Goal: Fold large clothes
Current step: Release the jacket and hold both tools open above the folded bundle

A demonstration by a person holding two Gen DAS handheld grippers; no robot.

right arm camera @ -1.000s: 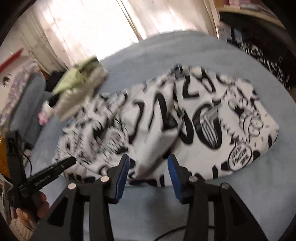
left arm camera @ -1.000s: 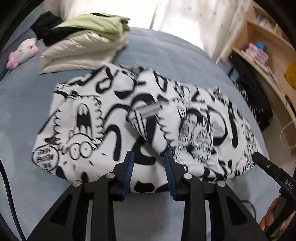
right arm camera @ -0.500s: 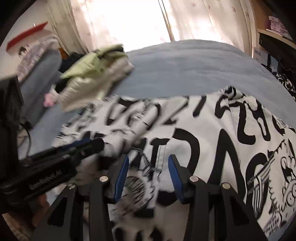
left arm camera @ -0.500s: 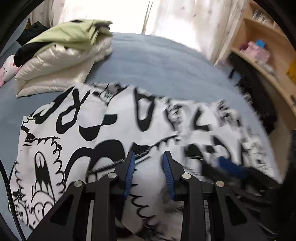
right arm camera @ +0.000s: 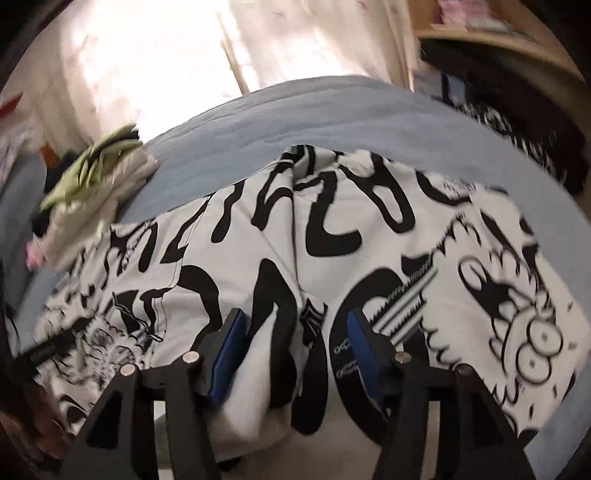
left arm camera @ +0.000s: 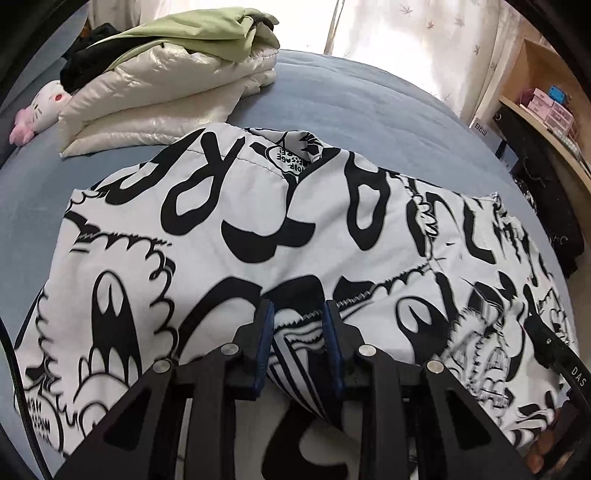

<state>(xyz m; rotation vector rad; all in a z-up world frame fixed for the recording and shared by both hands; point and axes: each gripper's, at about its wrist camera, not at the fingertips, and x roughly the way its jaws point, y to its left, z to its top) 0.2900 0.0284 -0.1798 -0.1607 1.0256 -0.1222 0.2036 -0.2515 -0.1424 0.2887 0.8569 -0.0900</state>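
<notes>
Black-and-white graffiti-print garment (left arm camera: pixel 258 221) lies spread on the blue bed (left arm camera: pixel 369 107), long axis running left to right across both views. Left gripper (left arm camera: pixel 298 325) closing, a fold of fabric between its pads. Right gripper (right arm camera: pixel 293 332) opening, fabric bunched loosely between its jaws.

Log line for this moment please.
garment: folded on bed | left tool: closing on fabric | right tool: opening, fabric between

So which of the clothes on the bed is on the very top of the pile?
The light green garment. It lies over the shiny cream puffer jacket, away from the black-and-white one.
</notes>
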